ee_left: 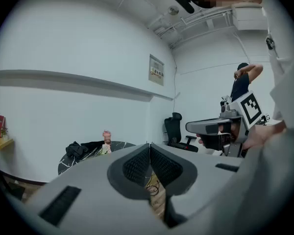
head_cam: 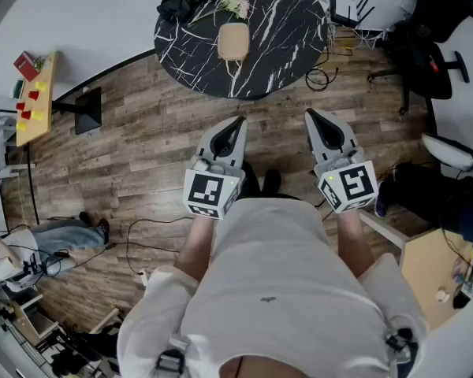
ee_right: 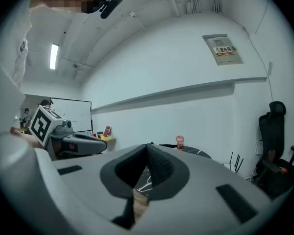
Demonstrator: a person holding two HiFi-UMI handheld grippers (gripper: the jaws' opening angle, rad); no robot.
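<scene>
I hold both grippers in front of my chest, above the wood floor, pointing at a round black marble table [head_cam: 284, 46]. The left gripper [head_cam: 238, 121] has its jaws closed tip to tip with nothing between them; in the left gripper view [ee_left: 149, 145] the pads meet. The right gripper [head_cam: 308, 113] is likewise shut and empty, its pads together in the right gripper view [ee_right: 147, 145]. On the table stand a beige vase [head_cam: 232, 41] with pale flowers [head_cam: 237, 0] and a dark cloth [head_cam: 177, 2]. Both tips stop short of the table's near edge.
A black office chair [head_cam: 433, 46] stands at the right, with a router [head_cam: 344, 8] and cables near it. A wooden shelf [head_cam: 33, 101] with red and yellow items is at the left. A person's legs [head_cam: 59, 235] show lower left. A wooden desk [head_cam: 430, 270] sits lower right.
</scene>
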